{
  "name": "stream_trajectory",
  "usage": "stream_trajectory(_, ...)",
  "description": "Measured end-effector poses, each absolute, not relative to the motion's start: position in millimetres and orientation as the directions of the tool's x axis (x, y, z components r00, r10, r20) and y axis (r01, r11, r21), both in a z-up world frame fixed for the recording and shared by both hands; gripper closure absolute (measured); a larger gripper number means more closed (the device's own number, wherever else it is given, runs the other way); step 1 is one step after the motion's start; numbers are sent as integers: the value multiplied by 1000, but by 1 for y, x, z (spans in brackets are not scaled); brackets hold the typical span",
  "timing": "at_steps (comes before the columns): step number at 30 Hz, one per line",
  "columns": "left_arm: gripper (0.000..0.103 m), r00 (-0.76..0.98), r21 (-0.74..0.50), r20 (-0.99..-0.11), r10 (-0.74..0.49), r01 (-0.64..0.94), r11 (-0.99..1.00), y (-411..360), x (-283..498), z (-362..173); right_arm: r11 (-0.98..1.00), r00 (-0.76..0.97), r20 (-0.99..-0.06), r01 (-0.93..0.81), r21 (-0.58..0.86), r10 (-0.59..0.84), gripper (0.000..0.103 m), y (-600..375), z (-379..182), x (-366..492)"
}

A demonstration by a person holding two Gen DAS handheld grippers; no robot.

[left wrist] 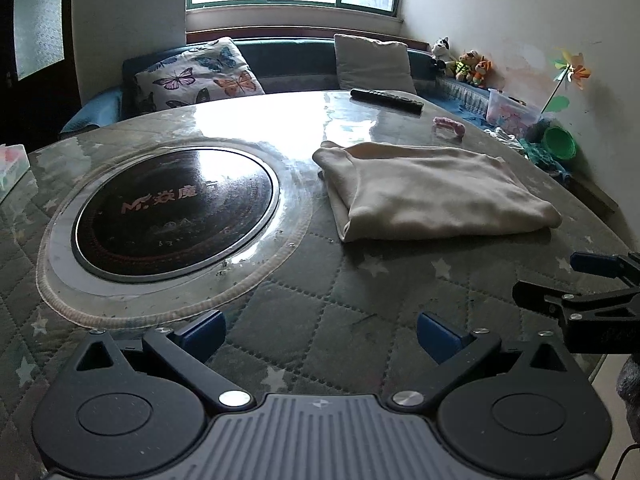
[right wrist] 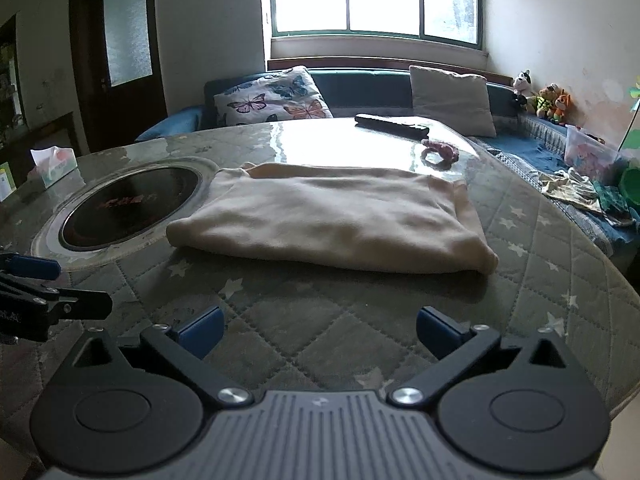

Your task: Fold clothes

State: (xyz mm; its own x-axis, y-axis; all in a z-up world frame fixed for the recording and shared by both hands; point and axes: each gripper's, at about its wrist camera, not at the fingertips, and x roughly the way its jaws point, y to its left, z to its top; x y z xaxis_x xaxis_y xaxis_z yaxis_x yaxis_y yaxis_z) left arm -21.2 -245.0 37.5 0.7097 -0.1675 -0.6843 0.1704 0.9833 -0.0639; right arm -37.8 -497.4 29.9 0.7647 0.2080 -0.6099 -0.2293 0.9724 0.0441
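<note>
Remote [right wrist: 392,125] – hair tie [right wrist: 440,151] behind garment [right wrist: 332,216].

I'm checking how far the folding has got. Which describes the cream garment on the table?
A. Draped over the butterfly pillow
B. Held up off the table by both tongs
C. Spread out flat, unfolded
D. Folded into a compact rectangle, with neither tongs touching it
D: the garment lies in folded layers on the table, while the left tongs and right tongs are open, short of it.
</note>
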Motion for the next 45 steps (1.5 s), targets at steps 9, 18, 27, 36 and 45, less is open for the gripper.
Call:
stream_trajectory(9,0,711,-47,-685,-160,176,983,-249,-23,37,975,760,-618,-216,48,198,0,-500,27,-40)
stream_trajectory(18,0,703,-44,-692,-164,185,982,-254,-24,35,976,760,-620,-215,48,197,0,-501,28,-40)
stream_trajectory(27,0,696,-42,-700,-160,184,982,-255,-24,33,976,754,-627,-212,47,194,0,-499,27,-39)
stream_trajectory(36,0,690,-47,-704,-170,193,980,-258,-24,31,978,749,-635,-203,52,189,0,-499,25,-39)
stream_trajectory(45,0,689,-49,-704,-173,196,979,-259,-24,29,978,745,-640,-199,57,189,0,-499,24,-39)
